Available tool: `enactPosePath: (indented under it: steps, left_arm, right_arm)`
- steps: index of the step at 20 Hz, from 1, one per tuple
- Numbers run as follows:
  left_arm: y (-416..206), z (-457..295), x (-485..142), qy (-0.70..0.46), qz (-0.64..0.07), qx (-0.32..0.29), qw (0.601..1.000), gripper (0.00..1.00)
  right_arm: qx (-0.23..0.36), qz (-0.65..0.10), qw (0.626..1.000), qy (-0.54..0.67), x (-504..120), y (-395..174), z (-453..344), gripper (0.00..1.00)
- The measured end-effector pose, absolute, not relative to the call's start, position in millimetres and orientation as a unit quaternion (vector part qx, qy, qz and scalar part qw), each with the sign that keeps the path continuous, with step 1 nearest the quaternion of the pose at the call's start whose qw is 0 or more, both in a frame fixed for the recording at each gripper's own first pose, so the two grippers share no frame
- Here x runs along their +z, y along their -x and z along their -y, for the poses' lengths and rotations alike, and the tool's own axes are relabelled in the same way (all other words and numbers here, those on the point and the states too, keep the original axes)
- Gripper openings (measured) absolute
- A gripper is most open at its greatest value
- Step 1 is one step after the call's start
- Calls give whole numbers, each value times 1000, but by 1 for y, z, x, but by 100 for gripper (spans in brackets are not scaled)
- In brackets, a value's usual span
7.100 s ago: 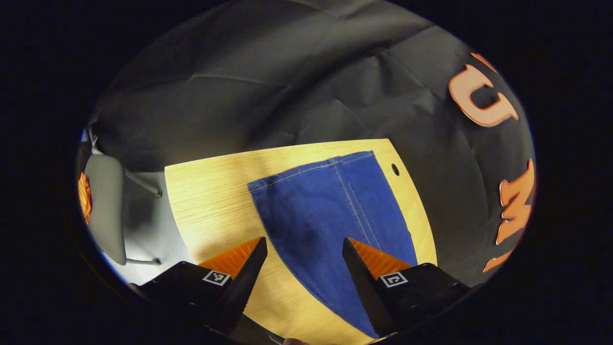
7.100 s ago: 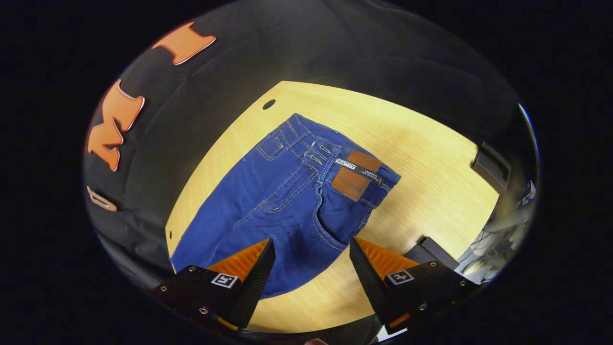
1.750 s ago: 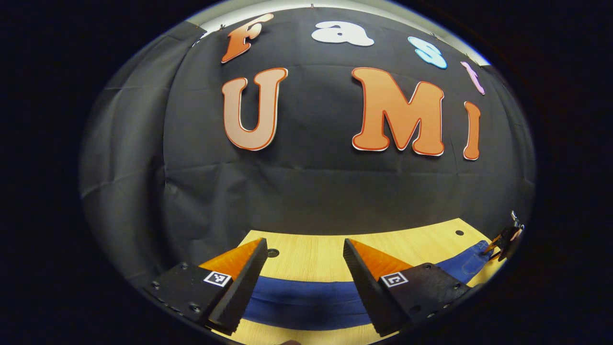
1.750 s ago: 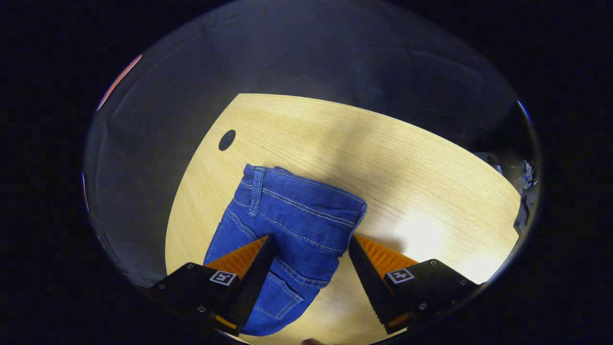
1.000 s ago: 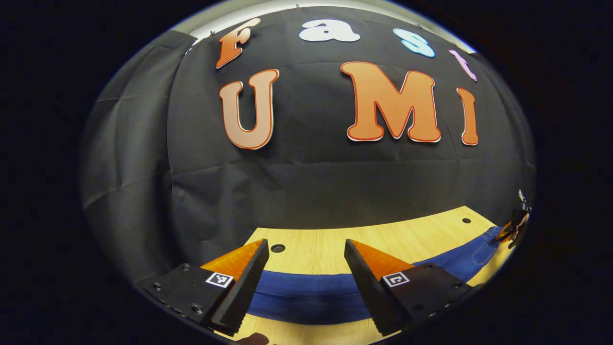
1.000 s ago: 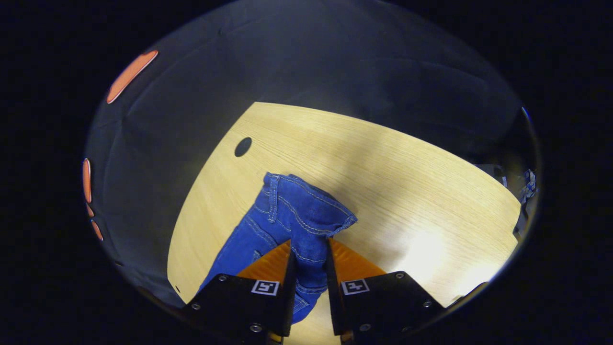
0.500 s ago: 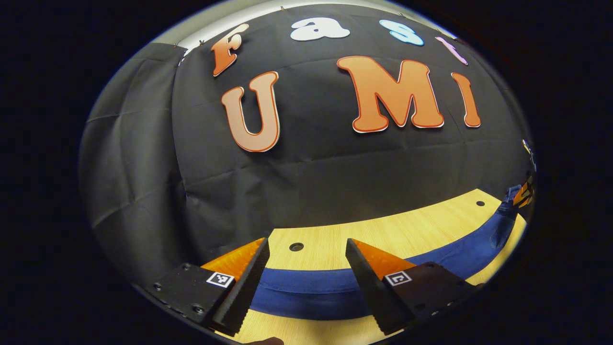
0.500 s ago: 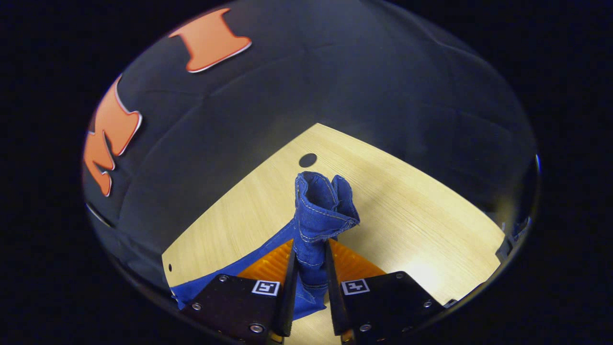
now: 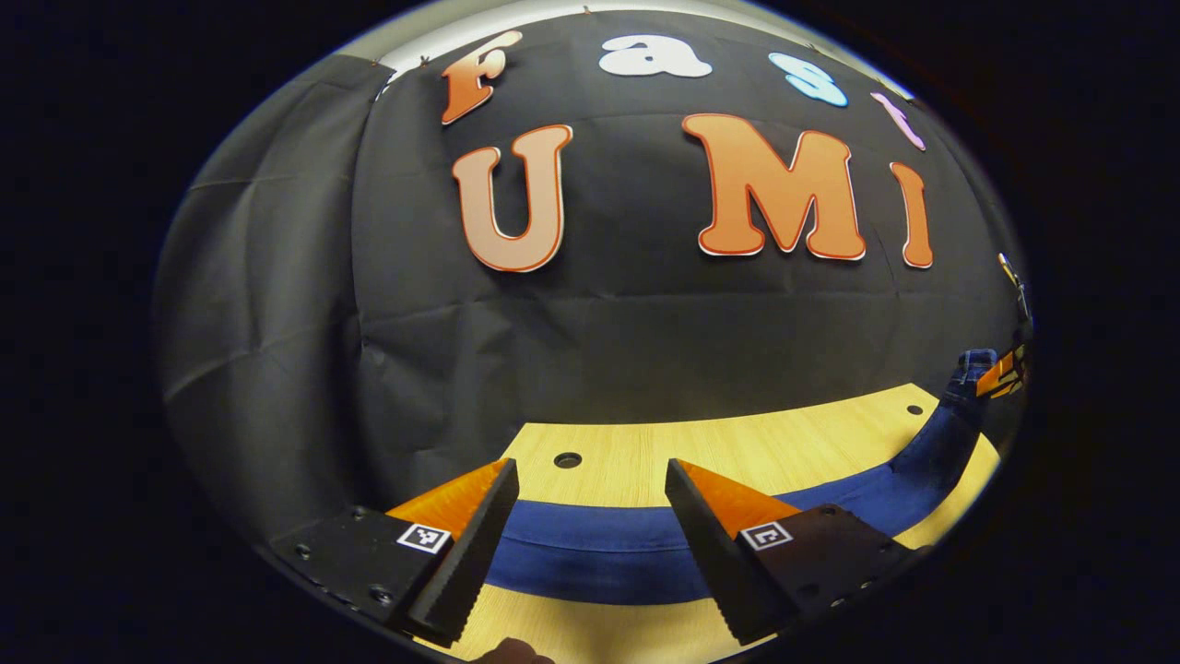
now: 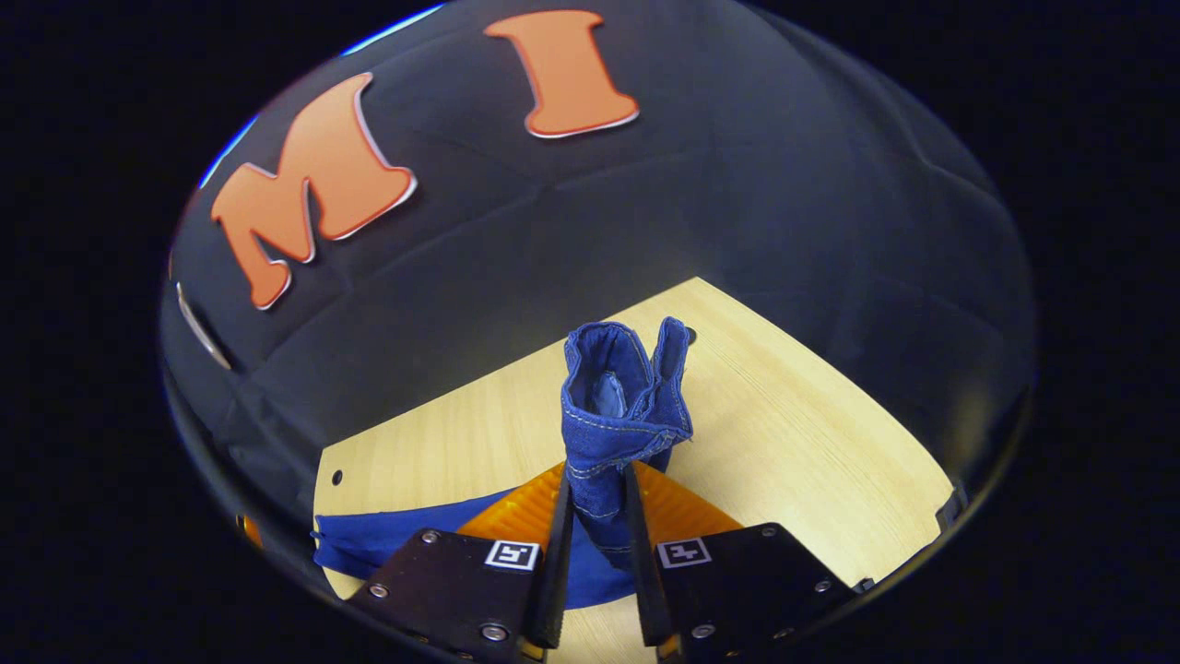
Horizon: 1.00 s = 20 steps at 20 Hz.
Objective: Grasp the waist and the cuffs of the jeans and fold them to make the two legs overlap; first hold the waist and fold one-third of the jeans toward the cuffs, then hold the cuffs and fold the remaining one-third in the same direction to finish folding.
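Note:
The blue jeans point(image 9: 590, 558) lie as a long band across the wooden table point(image 9: 784, 447), just beyond my left gripper point(image 9: 590, 472), which hangs open above them with nothing between its fingers. At the far right of the left gripper view, the right gripper point(image 9: 1003, 378) holds the waist end point(image 9: 968, 364) raised off the table. In the right gripper view, my right gripper point(image 10: 597, 516) is shut on the bunched waist point(image 10: 622, 406), which stands up between its fingers. The legs point(image 10: 387, 539) trail flat toward the lower left.
The table point(image 10: 811, 461) has a round hole point(image 9: 568, 459) near its back edge and a small hole point(image 10: 336, 477) near a corner. Black booth cloth point(image 9: 599, 341) stands right behind the table. A fingertip of a hand point(image 9: 516, 653) shows at the bottom edge.
The right gripper shut on the waist about a second ago and has since lifted it and swung it toward the legs. The left gripper stays open over the legs, barely moved.

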<state>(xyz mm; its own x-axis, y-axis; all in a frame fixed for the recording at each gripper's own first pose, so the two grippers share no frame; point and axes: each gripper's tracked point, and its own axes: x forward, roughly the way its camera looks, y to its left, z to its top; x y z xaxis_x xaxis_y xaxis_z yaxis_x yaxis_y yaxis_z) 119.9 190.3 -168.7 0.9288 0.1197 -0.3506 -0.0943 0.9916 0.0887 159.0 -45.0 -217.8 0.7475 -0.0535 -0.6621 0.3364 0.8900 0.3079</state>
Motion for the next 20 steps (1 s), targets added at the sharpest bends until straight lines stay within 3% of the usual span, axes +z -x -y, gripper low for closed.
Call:
enactPosePath:
  steps: [9, 20]
  left_arm:
    - [-95, -237, -181, -17, -191, 82, 978, 98]
    - [-73, -293, -222, 18, -231, 124, 965, 98]
  right_arm:
    - [-20, -330, 930, -160, -184, -173, -62, 33]
    - [69, -357, 923, -129, -209, -180, -178, 31]
